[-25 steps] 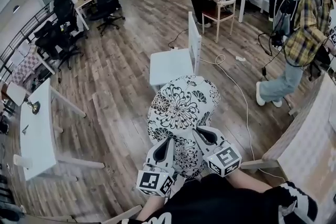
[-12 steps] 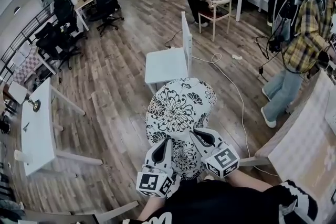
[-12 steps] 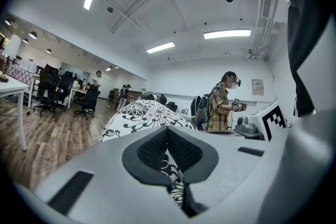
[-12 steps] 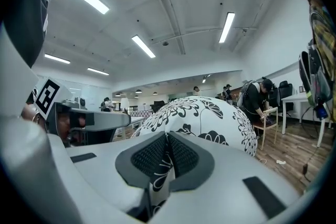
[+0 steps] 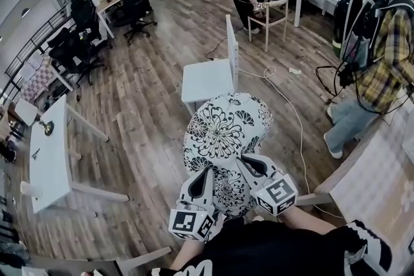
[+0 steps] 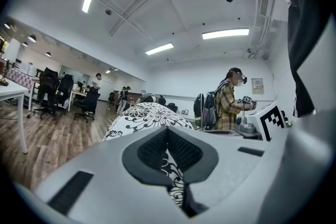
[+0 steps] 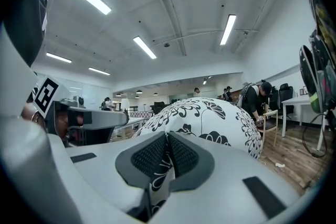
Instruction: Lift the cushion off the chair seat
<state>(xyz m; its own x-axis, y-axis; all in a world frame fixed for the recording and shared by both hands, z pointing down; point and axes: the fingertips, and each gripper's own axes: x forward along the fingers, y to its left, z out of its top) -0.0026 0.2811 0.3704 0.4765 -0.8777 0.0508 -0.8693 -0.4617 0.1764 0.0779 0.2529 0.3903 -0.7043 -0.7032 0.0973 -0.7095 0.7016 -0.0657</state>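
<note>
Fingers (image 6: 149,150) of your left gripper (image 6: 168,147) are shut tight on a fold of the floral cushion (image 6: 149,115), with black-and-white fabric pinched in the slit between the dark pads. Your right gripper (image 7: 167,152) has the same kind of hold: its pads (image 7: 149,157) are closed on a strip of the cover, and the rounded bulk of the cushion swells out beyond them.

From the head view, both grippers hold the near edge side by side. The cushion (image 5: 223,132) bulges forward from them in the air, above the wooden floor (image 5: 149,106), on your side of the white chair (image 5: 231,52). The chair seat (image 5: 207,77) is bare, with nothing on it. The cushion's far edge comes close to the seat's front edge in this view, but I judge it to be clear of the seat, not resting on it.

So the lift looks done: the cushion is off the seat and its weight is on your two grips. The task names no place to put it, so little seems left beyond holding it clear. A thin pinch of loose cover could slip, so watch that.
</note>
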